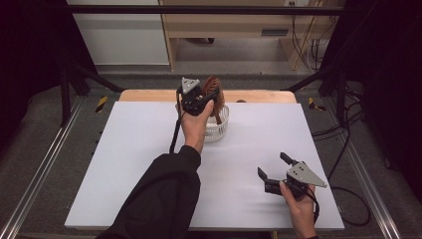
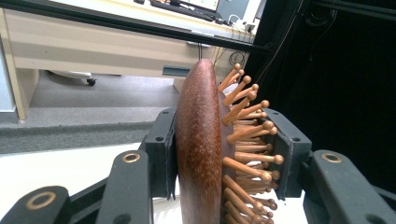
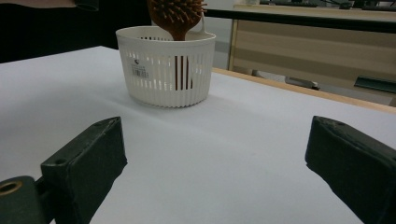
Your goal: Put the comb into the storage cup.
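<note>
A dark wooden hairbrush (image 1: pixel 212 86) with ball-tipped wooden bristles stands upright, its handle down inside a white slatted basket (image 1: pixel 222 127) at the table's far middle. My left gripper (image 1: pixel 208 97) is shut on the brush head. In the left gripper view one pad lies on the smooth back of the hairbrush (image 2: pixel 200 149) and the other on the bristle tips. My right gripper (image 1: pixel 272 165) rests low over the table near the front right, open with nothing between its jaws. From the right gripper (image 3: pixel 215 154) view, the basket (image 3: pixel 164 79) and hairbrush (image 3: pixel 176 16) are well ahead.
A white sheet covers the table (image 1: pixel 144 164), with a wooden edge (image 1: pixel 259 95) showing at the far side. Black frame bars and cables surround the table. A light wooden desk (image 1: pixel 224 25) stands beyond it.
</note>
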Motion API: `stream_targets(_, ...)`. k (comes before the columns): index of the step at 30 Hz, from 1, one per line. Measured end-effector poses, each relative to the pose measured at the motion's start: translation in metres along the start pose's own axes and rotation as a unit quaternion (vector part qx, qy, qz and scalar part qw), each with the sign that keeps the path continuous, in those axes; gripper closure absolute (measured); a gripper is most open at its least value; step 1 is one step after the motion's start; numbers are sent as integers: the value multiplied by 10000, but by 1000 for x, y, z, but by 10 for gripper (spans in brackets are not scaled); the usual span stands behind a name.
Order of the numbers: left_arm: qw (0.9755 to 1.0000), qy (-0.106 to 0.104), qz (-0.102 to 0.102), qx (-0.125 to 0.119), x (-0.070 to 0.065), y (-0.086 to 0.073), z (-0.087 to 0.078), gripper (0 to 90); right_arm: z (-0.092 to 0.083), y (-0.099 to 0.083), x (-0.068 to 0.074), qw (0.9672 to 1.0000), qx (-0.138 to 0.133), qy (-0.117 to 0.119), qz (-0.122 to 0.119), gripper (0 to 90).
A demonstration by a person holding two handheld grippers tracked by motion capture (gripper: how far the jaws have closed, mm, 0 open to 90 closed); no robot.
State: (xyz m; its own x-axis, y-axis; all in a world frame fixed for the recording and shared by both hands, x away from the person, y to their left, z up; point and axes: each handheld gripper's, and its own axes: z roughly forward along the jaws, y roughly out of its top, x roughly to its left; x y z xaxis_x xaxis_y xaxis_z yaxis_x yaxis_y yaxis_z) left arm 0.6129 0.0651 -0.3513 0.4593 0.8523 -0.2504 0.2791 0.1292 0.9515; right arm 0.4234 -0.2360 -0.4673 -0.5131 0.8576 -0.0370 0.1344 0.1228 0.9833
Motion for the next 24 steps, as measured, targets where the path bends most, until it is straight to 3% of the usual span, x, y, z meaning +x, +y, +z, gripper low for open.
stream_targets(13,10000,16,9,-50,2,-3,1,508,0,0,0,10000,-4,10,14,55)
stream_targets(24,9999,-18,168,33,7,-3,-6,496,1,-1,1,10000,16,28,22,54)
